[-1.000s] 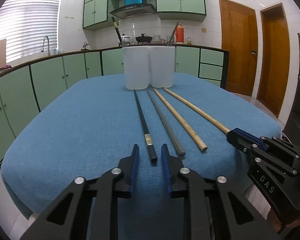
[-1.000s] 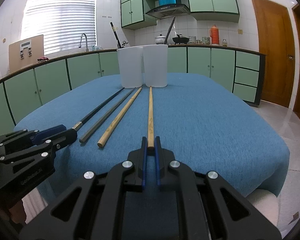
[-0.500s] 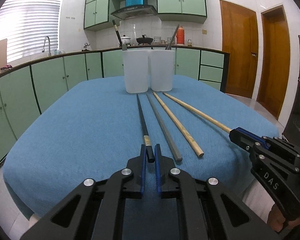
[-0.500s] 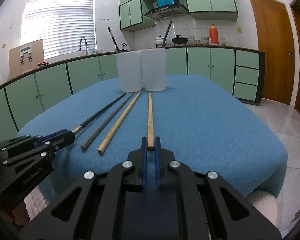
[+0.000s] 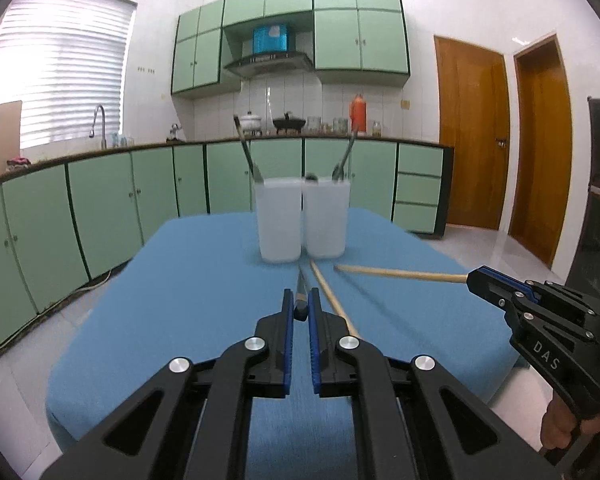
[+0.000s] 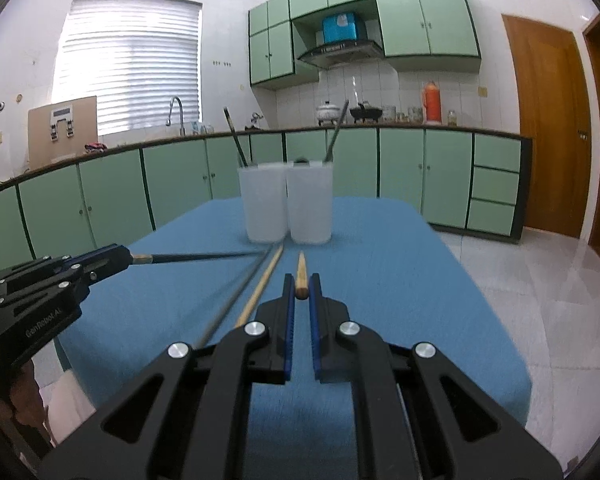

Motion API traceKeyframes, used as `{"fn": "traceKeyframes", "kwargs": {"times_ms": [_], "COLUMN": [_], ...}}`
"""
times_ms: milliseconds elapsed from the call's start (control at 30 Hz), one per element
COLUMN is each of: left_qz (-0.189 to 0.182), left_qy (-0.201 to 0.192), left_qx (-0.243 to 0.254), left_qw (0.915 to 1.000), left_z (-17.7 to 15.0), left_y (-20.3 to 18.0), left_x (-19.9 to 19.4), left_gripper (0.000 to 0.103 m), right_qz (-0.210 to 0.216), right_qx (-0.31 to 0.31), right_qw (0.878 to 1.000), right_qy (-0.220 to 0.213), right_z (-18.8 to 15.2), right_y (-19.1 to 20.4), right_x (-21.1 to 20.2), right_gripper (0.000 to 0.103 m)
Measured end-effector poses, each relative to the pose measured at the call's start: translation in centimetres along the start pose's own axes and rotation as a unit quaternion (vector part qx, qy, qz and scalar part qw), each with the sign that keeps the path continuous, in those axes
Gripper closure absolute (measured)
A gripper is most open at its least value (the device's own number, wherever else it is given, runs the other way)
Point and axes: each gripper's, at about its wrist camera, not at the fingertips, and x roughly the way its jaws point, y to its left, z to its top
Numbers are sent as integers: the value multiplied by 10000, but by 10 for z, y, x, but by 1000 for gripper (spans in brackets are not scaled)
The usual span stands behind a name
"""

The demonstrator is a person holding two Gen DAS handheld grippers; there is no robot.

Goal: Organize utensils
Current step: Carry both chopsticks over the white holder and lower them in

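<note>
My left gripper (image 5: 300,308) is shut on the end of a black chopstick (image 5: 301,286) and holds it raised above the blue table (image 5: 188,280); it also shows in the right wrist view (image 6: 204,256). My right gripper (image 6: 301,292) is shut on the end of a wooden chopstick (image 6: 301,270), also lifted; in the left wrist view it is seen from the side (image 5: 400,273). A second wooden chopstick (image 6: 260,286) and a grey chopstick (image 6: 228,306) lie on the cloth. Two white translucent cups (image 5: 280,220) (image 5: 325,218) stand at the far end, each with a dark utensil in it.
Green cabinets and a counter (image 5: 100,184) run behind and left of the table. Wooden doors (image 5: 472,136) stand at the right, with tiled floor (image 6: 560,280) beside the table's right edge.
Both grippers have lifted their chopsticks off the cloth and risen. One second ago the left gripper was open around the black chopstick's end; it closed on it.
</note>
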Motion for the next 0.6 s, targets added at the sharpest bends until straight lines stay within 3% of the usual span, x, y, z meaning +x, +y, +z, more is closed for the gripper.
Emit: {"fn": "traceKeyframes", "kwargs": {"times_ms": [200,600], "left_qz": [-51,-173], "left_qy": [-353,-769], "left_qx": [-98,-98], "left_qw": [9993,9968], "left_z": [36,103], "left_y": [9,19], "left_x": [-7,-2], "left_gripper": [97,97], "right_qz": [93,344], "right_qx": [-28,-194], "right_qw": [9996,9988], "right_qy": [-261,-289], "right_z": [43,125], "right_y": [-9,-18], "right_x": [-4,13], "right_gripper": [97,97]}}
